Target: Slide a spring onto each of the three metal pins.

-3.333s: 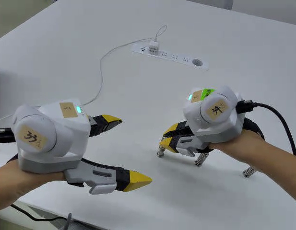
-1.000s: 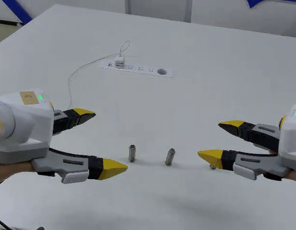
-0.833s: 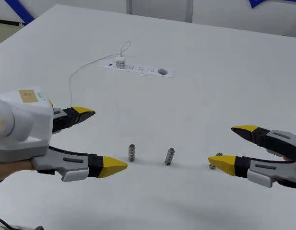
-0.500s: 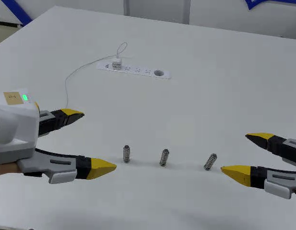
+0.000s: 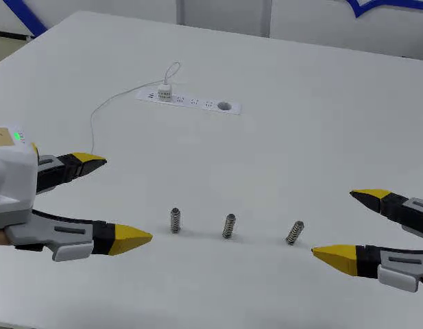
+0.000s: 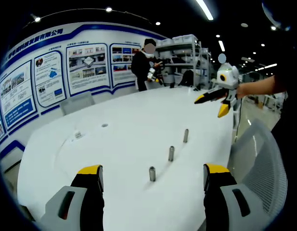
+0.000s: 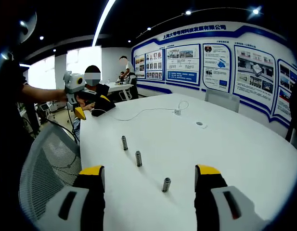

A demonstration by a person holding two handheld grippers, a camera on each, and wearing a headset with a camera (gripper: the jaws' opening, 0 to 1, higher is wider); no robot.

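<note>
Three pins are seen standing in a row on the white desk (image 5: 300,123), towards its near edge: the left pin (image 5: 175,220), the middle pin (image 5: 229,226) and the right pin (image 5: 295,232). Each appears to be wrapped in coils, so a spring (image 5: 229,223) is judged to be seated on every one, and the task is taken to be finished or very nearly so. The left and middle pins are seen upright. The right pin is seen leaning to the right at its top.

The leaning right pin is judged the weak spot. It could be tipped over, or its spring shaken loose, if it were brushed by a nearby jaw tip or if the desk were jolted. A toppled pin could also be knocked into the middle one.

The left hand-held gripper (image 5: 122,199) is held to the left of the row, its jaws spread wide with nothing between them. The left pin lies just right of its nearer yellow tip, apart from it. The right hand-held gripper (image 5: 336,223) is held to the right of the row, likewise wide open and empty, with the right pin near its nearer tip but not touched. The power strip (image 5: 190,101) lies well apart at the far side.
</note>
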